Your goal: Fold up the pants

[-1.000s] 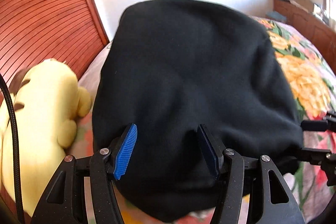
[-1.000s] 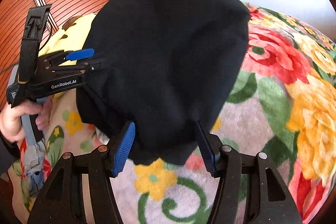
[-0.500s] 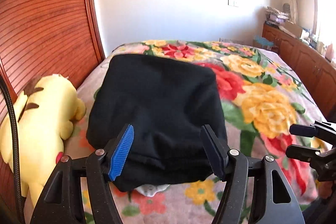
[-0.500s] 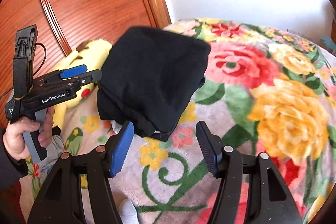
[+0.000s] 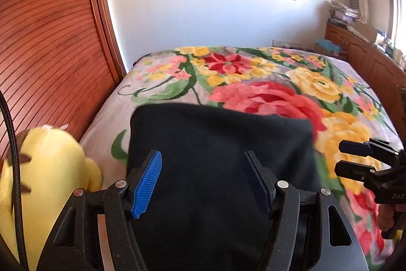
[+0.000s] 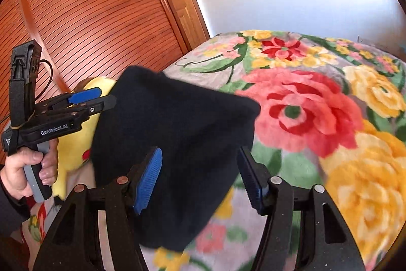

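The black pants (image 5: pixel 218 144) lie folded into a thick rectangle on the floral blanket (image 5: pixel 253 73), near the headboard side. My left gripper (image 5: pixel 202 156) hovers over the bundle's near edge. It is open, and the dark cloth fills the gap beneath its pads without being pinched. In the right wrist view the pants (image 6: pixel 177 123) look blurred. My right gripper (image 6: pixel 200 151) is open above their near right corner. The left gripper (image 6: pixel 101 98) shows at the bundle's left side, held by a hand (image 6: pixel 22 169). The right gripper (image 5: pixel 342 158) reaches in at the far right.
A yellow plush toy (image 5: pixel 50 169) lies against the slatted wooden headboard (image 5: pixel 50 55), just left of the pants. The flowered blanket (image 6: pixel 317 118) stretches far and right. A low wooden cabinet (image 5: pixel 368 60) with clutter on top runs along the right wall.
From close over the bulging pants, both grippers drew back and upward, then came in over the bundle's near edge again. The pants lie lower and flatter than a second ago.
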Demonstrator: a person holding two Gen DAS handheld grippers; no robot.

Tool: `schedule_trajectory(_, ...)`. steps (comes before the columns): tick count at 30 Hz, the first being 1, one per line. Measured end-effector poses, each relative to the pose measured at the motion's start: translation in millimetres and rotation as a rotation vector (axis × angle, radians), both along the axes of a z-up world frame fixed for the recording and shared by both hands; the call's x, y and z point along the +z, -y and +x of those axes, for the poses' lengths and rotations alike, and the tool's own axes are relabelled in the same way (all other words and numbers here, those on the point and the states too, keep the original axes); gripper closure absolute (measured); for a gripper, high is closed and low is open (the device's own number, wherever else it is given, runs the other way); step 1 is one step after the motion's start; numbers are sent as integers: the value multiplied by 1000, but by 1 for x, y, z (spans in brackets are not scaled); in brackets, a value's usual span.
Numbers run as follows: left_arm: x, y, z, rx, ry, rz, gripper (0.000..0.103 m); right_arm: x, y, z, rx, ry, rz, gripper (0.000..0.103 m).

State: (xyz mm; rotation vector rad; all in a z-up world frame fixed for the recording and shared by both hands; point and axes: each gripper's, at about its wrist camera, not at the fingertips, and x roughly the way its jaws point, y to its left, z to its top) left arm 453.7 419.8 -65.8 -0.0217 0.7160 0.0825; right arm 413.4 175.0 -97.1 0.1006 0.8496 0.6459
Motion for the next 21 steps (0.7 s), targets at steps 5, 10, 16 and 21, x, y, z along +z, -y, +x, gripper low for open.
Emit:
schedule_trajectory(5, -31, -33, 68, -7, -104, 14, 42, -30, -24, 55, 25, -26, -12, 40)
schedule_trajectory(10, -58, -42, 121, 4, -190, 56, 42, -67, -48, 89, 64, -57, -117, 41)
schedule_trajectory(16, -61, -45, 158, 32, -212, 51, 42, -80, -52, 101, 28, -71, -124, 41)
schedule_trajectory(21, -34, -36, 110, 73, -80, 23, 42, -66, -42, 84, 22, -48, -100, 41)
